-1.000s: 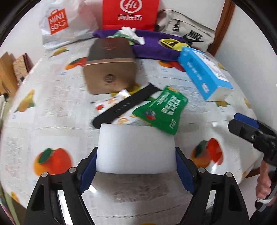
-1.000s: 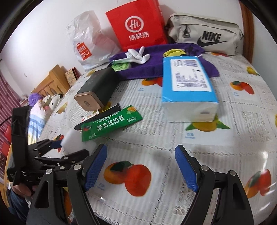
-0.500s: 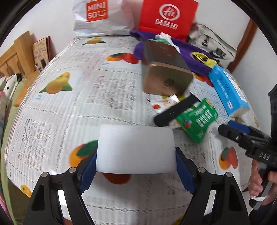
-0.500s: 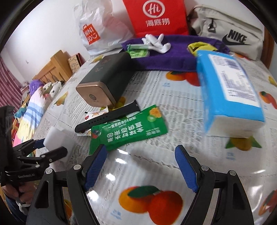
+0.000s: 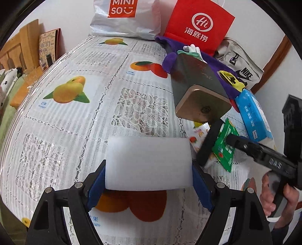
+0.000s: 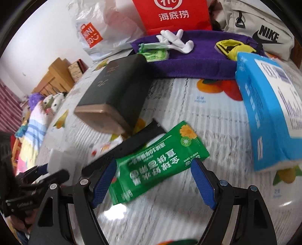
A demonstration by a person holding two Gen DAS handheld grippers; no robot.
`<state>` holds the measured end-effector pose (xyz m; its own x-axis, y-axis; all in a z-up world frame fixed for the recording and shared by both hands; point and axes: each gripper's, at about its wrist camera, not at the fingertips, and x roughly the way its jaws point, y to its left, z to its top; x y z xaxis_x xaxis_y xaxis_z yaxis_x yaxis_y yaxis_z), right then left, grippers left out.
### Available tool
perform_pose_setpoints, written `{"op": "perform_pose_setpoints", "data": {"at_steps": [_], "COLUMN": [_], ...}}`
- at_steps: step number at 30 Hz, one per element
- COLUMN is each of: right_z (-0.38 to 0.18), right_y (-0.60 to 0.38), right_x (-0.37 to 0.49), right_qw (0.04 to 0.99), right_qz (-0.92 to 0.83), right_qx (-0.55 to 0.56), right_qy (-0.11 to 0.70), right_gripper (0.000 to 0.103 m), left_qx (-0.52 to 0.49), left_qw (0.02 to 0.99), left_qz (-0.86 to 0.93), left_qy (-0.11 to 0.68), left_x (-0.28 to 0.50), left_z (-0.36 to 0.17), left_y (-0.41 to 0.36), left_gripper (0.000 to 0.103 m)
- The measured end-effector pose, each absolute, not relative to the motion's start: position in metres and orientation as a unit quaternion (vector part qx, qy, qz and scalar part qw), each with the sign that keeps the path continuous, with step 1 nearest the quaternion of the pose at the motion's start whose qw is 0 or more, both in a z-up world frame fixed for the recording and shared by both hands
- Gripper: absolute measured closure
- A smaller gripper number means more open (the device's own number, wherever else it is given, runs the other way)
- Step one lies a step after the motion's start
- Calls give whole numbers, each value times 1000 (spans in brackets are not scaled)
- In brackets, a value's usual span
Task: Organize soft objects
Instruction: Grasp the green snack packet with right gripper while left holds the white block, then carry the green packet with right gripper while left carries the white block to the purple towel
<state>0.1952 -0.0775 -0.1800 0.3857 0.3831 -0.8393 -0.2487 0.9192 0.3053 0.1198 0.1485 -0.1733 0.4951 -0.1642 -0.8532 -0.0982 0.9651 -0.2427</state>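
A white foam block (image 5: 149, 164) sits squeezed between the blue pads of my left gripper (image 5: 149, 181), held above the fruit-print tablecloth (image 5: 79, 122). In the right wrist view the same block (image 6: 60, 160) shows at lower left. My right gripper (image 6: 154, 181) is open, low over a green snack packet (image 6: 158, 164) that lies flat on the table between its jaws; the pads do not press it. A black strap (image 6: 132, 145) runs under the packet's left end. Behind lie a purple cloth (image 6: 188, 62) with a white glove (image 6: 175, 40) on it.
A black and gold box (image 6: 117, 90) lies left of centre, and a blue tissue pack (image 6: 268, 113) lies at the right. A red bag (image 5: 198, 28), a white Miniso bag (image 5: 122, 17) and a grey Nike pouch (image 5: 243, 69) line the far edge by the wall.
My left gripper carried the foam block leftwards across the table, away from the packet. My right gripper came forward and lower, so the green packet now lies between its jaws.
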Motion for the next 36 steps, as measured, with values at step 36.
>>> {"op": "perform_pose_setpoints", "data": {"at_steps": [36], "right_z": [-189], "right_y": [-194], "right_x": [91], "right_qw": [874], "right_qz": [116], "right_qx": [-31], "right_qy": [470], "right_gripper": [44], "left_qx": [-86], "left_qw": [853], "left_qz": [-40], "left_qy": [514], "left_x": [109], "left_z": [-165], "left_y": [90], "left_gripper": [21]}}
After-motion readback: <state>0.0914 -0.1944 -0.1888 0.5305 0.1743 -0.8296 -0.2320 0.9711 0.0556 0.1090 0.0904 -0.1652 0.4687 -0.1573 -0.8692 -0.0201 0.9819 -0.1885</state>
